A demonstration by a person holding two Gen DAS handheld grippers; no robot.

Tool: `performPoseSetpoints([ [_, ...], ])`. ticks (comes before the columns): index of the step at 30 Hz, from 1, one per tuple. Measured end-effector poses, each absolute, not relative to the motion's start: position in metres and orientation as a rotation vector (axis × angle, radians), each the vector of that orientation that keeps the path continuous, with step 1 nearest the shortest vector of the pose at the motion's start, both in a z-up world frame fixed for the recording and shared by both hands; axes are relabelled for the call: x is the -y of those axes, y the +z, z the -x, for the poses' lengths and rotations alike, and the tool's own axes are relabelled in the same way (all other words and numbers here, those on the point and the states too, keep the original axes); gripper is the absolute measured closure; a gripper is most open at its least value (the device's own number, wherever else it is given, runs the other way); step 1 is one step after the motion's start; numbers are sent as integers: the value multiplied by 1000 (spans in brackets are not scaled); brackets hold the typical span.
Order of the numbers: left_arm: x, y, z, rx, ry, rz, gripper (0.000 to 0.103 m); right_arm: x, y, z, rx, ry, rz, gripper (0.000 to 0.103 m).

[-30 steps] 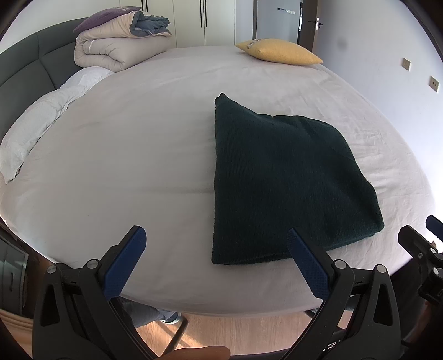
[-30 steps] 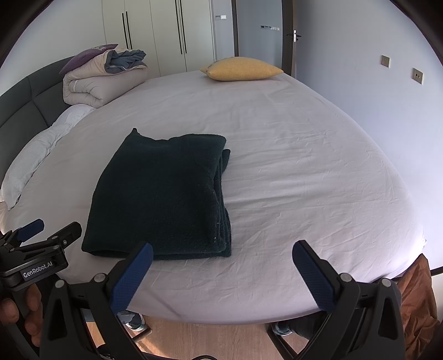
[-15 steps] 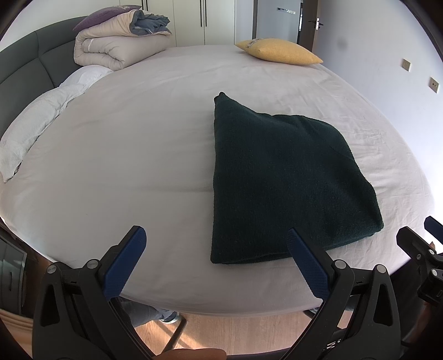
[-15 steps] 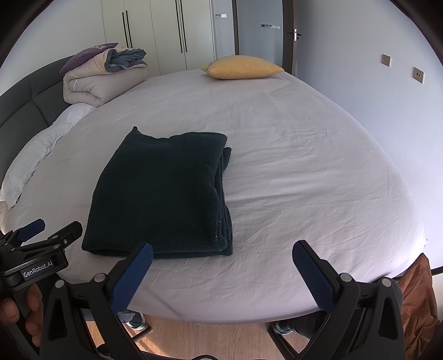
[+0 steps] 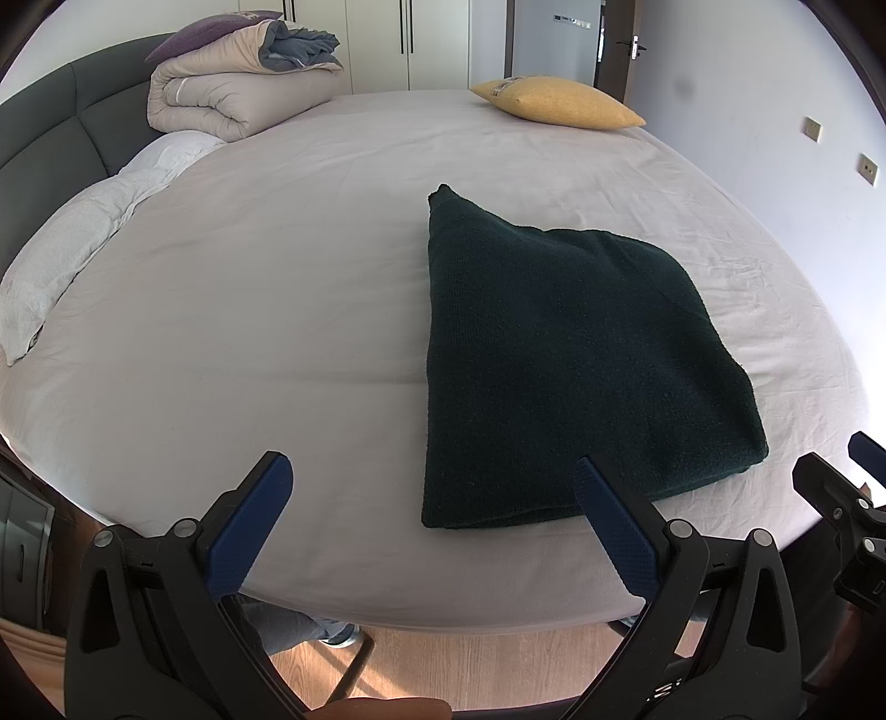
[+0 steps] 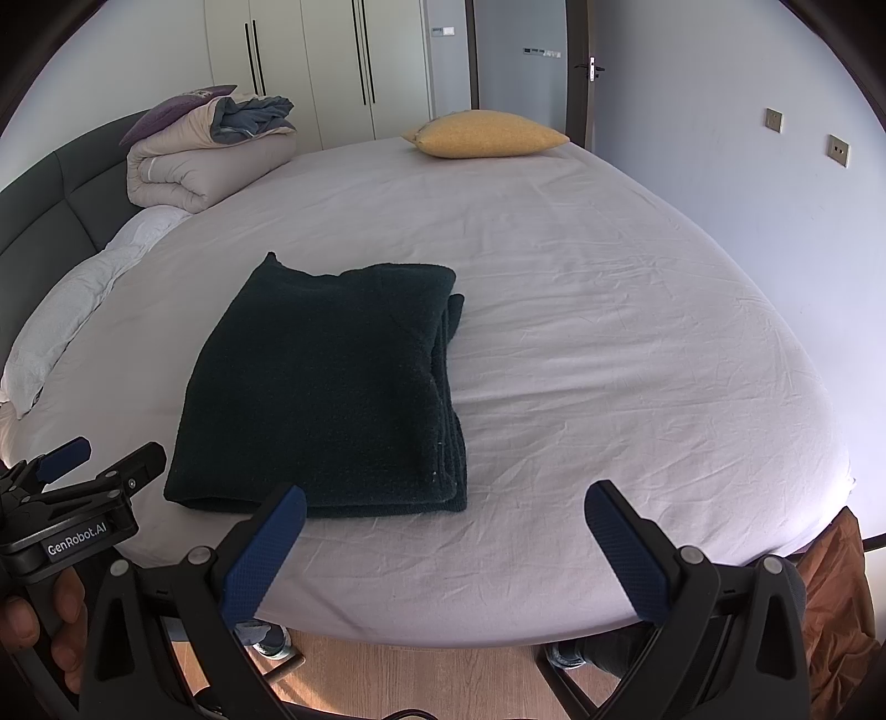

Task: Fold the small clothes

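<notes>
Through my left wrist camera, my left gripper [image 5: 429, 498] hangs at the near edge of the bed [image 5: 266, 266], jaws spread wide with nothing between them, blue pads showing. The pale sheet is pulled fairly smooth, with light creases toward the right side. The dark green folded garment [image 5: 576, 360] lies flat on the sheet, right of centre, its near edge just beyond my right-hand pad. At the far left, a rolled beige duvet [image 5: 232, 94] sits on the bed by the dark padded headboard [image 5: 66, 116], white pillows [image 5: 72, 238] trailing along the left edge below it. A yellow cushion [image 5: 559, 102] rests at the far side, white wardrobe doors [image 5: 410, 44] behind, and a pale wall [image 5: 747, 111] with two switch plates on the right. Wooden floor [image 5: 470, 664] shows beneath the bed edge. My right gripper pokes in at the right border. Over to the right wrist camera: my right gripper [image 6: 443, 529] also hangs at the bed's near edge, jaws wide apart and holding nothing. The garment lies left of centre here, its stacked folded layers showing along its right side, its near edge just past my left-hand pad. My left gripper comes in at the lower left, a hand [image 6: 50, 620] wrapped round its handle. A door [image 6: 526, 61] stands beyond the cushion, and an orange-brown cloth [image 6: 836, 587] hangs at the lower right.
</notes>
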State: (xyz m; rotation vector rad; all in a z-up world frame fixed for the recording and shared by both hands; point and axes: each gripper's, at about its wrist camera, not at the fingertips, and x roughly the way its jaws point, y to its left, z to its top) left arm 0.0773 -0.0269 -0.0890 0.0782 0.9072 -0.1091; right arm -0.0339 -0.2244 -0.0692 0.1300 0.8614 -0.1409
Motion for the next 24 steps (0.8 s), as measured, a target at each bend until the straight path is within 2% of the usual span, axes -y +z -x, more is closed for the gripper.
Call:
performPoseSetpoints([
  [24,25,-92,-76,-905,-110,-84,0,227,-71,31,-876,-127,-143,0],
])
